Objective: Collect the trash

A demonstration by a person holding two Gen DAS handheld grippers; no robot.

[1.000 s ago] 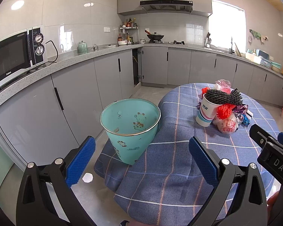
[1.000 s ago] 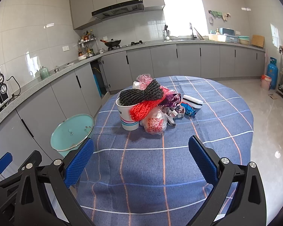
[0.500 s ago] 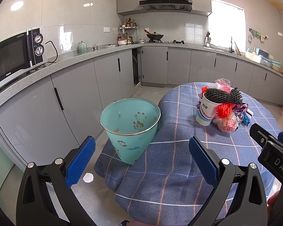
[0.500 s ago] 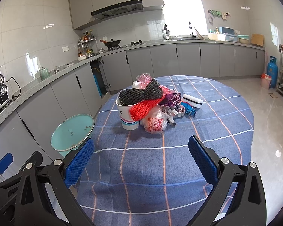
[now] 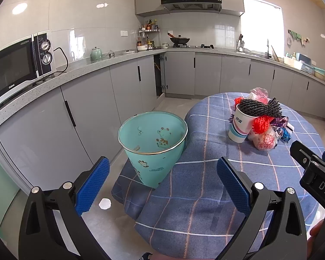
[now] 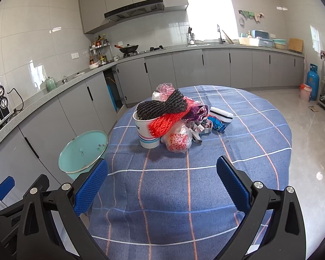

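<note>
- The left gripper (image 5: 161, 176) has its two blue pads wide apart and holds nothing; it hangs above the edge of the table, near the bin.
- The right gripper (image 6: 162, 178) is also spread apart and empty, above the blue checked tablecloth (image 6: 205, 184).
- The trash lies in one pile in the middle of the table: a paper cup (image 6: 146, 133) with a black net (image 6: 162, 106) and a red net (image 6: 165, 123) on it, and a plastic bag (image 6: 178, 140) touching the cup.
- The green bin (image 5: 153, 145) stands on the floor just beside the table, and the cloth touches its side.

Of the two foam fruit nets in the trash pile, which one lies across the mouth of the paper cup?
The black net: it lies across the paper cup's mouth, while the red net hangs lower, down the cup's side toward the bag with red print.
</note>
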